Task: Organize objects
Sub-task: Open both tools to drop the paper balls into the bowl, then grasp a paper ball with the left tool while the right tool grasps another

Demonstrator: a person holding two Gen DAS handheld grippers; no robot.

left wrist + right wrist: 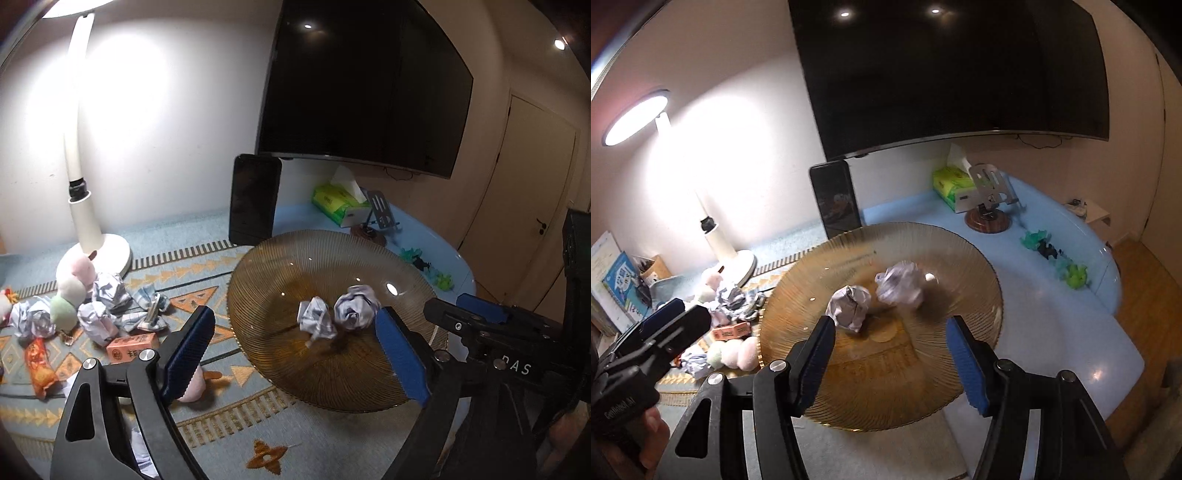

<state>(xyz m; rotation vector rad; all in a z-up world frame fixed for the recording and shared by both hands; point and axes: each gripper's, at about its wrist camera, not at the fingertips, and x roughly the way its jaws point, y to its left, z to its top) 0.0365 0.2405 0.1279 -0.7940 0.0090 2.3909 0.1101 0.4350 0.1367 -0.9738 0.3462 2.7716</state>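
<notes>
Trouble would come if either empty, wide-open gripper, left gripper [295,339] or right gripper [890,354], nudges the glass plate [280,369] at lower centre, rolling its two paper balls [317,321] off, the rest lying at left.

We see two paper balls [849,304] crowding the amber plate [960,258] centre, its near rim bare, clutter pile [92,306] blocking left, blue tabletop [1052,314] open right
</notes>
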